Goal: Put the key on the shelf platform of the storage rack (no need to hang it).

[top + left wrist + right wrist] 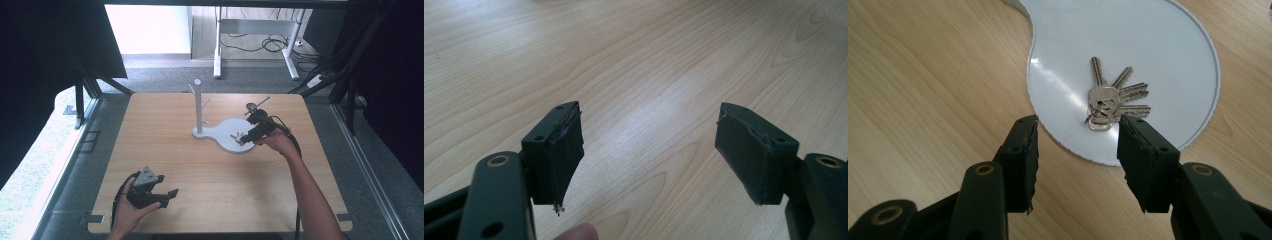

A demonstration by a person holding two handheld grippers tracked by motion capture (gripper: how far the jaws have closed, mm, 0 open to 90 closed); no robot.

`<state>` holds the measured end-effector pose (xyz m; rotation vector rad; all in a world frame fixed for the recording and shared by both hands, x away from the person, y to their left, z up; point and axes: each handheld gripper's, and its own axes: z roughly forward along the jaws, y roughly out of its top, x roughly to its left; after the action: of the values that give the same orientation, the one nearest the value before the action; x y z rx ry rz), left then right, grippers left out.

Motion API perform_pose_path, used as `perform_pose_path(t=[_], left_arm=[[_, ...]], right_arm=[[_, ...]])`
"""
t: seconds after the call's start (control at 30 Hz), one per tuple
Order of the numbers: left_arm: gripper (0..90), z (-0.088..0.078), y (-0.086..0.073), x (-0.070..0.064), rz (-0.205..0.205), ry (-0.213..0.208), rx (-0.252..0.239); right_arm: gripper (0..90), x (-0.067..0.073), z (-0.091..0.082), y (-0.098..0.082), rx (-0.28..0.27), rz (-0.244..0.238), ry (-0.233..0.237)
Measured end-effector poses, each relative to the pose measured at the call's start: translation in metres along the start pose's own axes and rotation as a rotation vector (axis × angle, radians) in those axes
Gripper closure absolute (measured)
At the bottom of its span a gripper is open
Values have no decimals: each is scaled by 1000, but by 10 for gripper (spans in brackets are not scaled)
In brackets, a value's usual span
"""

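Note:
A bunch of silver keys (1110, 98) lies fanned out on the round white tray (1148, 40) of a white stand. The keys (238, 136) show small in the high view, on the tray (231, 131) beside the stand's upright post with pegs (198, 102). My right gripper (1078, 130) is open just short of the keys, its jaws over the tray's near rim; from above it sits at the tray's right edge (247, 138). My left gripper (169, 196) rests open near the table's front left, with bare wood between its jaws (649, 135).
The wooden table (175, 165) is bare between the two grippers. Behind the table stand a white desk frame (255, 30) and loose cables on the floor (272, 45). Dark frame struts rise at both sides.

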<state>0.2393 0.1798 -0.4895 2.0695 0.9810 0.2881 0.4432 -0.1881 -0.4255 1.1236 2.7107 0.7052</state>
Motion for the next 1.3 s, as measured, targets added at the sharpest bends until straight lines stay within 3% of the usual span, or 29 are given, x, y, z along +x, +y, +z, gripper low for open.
perform_pose_path(t=[0.63,1.0,1.13,1.23,1.3], left_arm=[[274,0,0,-3,7,0,6],[274,-1,1,-5,7,1,3],[274,-2,2,-5,8,2,0],[274,-2,1,-6,10,4,1],[274,-2,1,-6,10,6,1]], right_arm=[[493,19,-33,-84,-150,-12,54],[492,31,-18,-148,-160,19,57],[494,35,-11,-161,-175,25,63],[492,35,-6,-164,-156,21,58],[494,34,-5,-165,-172,32,58]])
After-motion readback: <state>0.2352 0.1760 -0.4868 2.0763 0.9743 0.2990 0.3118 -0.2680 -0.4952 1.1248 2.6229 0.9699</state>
